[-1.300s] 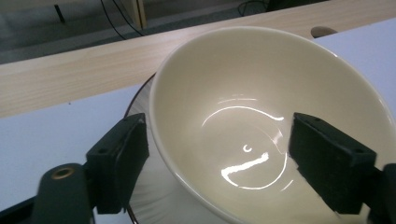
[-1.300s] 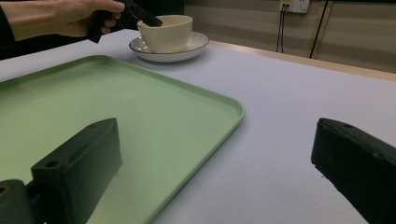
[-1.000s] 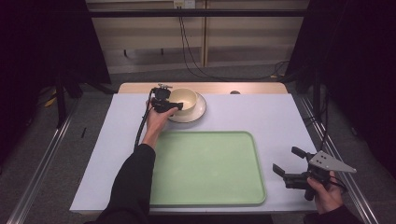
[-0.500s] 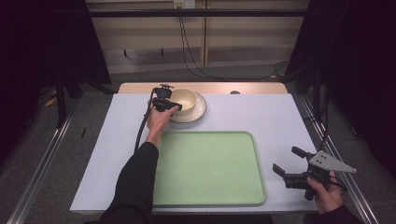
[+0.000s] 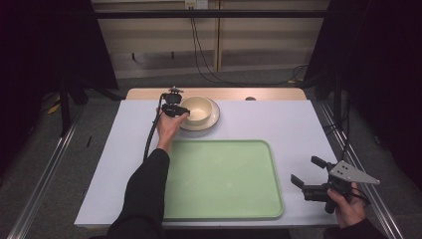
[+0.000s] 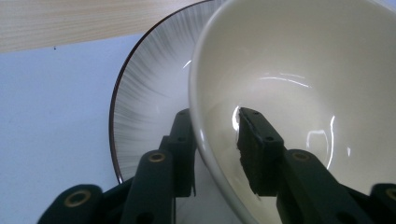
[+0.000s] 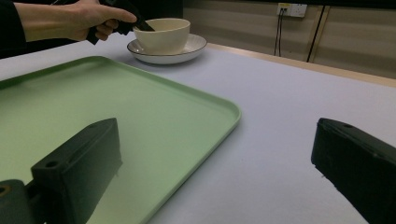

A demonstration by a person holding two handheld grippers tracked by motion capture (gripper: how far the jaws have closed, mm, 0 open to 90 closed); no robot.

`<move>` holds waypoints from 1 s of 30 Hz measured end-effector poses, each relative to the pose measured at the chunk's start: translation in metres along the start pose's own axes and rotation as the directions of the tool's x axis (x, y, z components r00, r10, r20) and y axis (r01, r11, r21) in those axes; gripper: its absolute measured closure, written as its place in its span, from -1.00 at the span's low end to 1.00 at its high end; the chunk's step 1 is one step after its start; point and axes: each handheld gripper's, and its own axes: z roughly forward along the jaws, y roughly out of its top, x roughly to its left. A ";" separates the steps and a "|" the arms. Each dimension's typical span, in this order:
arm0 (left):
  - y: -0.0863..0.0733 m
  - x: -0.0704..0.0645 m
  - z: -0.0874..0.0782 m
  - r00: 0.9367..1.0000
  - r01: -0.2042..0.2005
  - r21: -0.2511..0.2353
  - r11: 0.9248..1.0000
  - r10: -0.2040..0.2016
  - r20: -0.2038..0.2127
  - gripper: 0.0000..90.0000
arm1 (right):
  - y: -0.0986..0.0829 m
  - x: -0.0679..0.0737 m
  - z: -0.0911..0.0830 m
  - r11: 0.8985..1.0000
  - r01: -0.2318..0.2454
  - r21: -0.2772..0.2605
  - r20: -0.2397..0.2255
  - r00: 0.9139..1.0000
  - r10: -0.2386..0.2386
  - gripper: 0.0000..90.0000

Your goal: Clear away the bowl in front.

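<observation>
A cream bowl point(image 5: 198, 108) stands on a white plate point(image 5: 214, 119) with a dark rim at the far middle of the table. My left gripper point(image 5: 185, 111) is at the bowl's left rim. In the left gripper view the bowl point(image 6: 303, 70) wall runs between the jaws, one inside and one outside over the plate point(image 6: 144, 93); the left gripper point(image 6: 215, 114) looks shut on it. My right gripper point(image 5: 305, 170) hovers open and empty near the table's front right, beside the green tray point(image 5: 224, 179).
In the right gripper view the tray point(image 7: 116, 107) lies ahead left, with the bowl point(image 7: 163, 32) and a hand beyond it. White table cover point(image 5: 288, 124) is bare right of the plate. A wooden strip point(image 5: 268, 93) edges the far side.
</observation>
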 end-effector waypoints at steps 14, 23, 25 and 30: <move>0.002 0.003 -0.001 0.997 0.076 0.000 0.997 -0.076 0.033 0.85 | 0.000 0.000 0.000 1.000 -0.010 -0.002 -0.005 1.000 0.010 -0.97; 0.002 0.008 -0.004 0.986 0.154 -0.026 0.988 -0.151 0.071 0.85 | 0.000 0.000 0.000 1.000 -0.010 -0.002 -0.004 1.000 0.010 -0.97; 0.002 0.008 -0.005 0.981 0.179 -0.039 0.983 -0.176 0.084 0.84 | 0.000 0.000 0.000 1.000 -0.015 -0.006 -0.005 1.000 0.015 -0.97; 0.002 0.009 -0.006 0.982 0.177 -0.031 0.984 -0.174 0.078 0.84 | 0.000 0.000 -0.001 1.000 -0.016 -0.008 -0.004 1.000 0.015 -0.97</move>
